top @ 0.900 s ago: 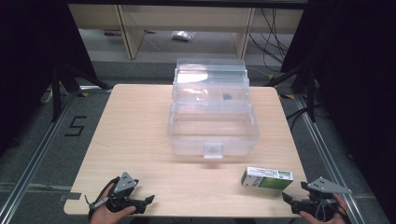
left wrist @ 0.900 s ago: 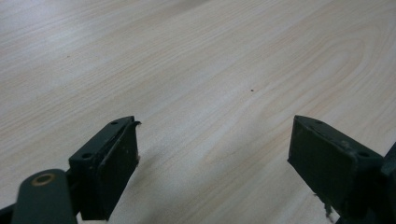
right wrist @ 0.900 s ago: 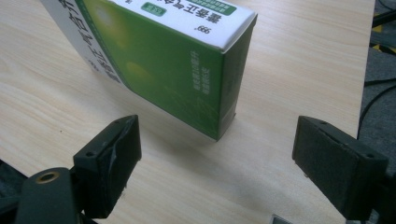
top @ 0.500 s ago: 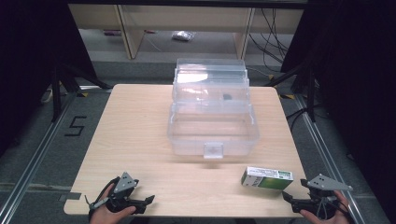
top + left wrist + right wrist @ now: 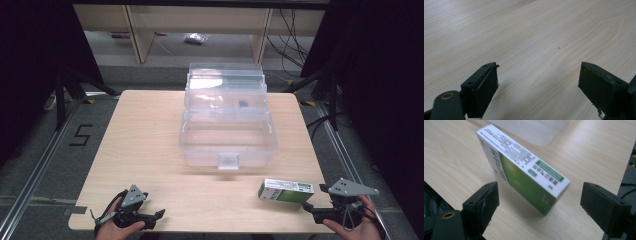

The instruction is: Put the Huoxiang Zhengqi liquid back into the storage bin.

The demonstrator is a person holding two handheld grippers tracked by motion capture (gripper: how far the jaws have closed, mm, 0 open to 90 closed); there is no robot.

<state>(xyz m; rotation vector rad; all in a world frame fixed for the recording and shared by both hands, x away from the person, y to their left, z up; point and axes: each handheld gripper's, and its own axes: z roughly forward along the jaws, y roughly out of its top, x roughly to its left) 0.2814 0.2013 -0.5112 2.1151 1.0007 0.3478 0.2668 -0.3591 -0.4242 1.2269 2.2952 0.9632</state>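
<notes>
A green and white carton (image 5: 286, 190) lies flat on the wooden table (image 5: 145, 145) near the front right. In the right gripper view the carton (image 5: 521, 167) runs away from me at a slant. Its near end sits between the open jaws of my right gripper (image 5: 539, 190), and neither pad touches it. From above, my right gripper (image 5: 307, 207) is at the carton's right end, held in a hand. My left gripper (image 5: 159, 215) rests at the table's front left edge. Its jaws (image 5: 537, 72) stand wide open over bare wood.
A clear plastic case (image 5: 227, 140) with its stepped lid raised stands at the table's middle and back. One corner of it (image 5: 534, 132) lies just beyond the carton. Behind the table are shelf legs and cables on the floor.
My right gripper has edged slightly forward beside the carton. The left gripper, the carton and the clear case have stayed where they were.
</notes>
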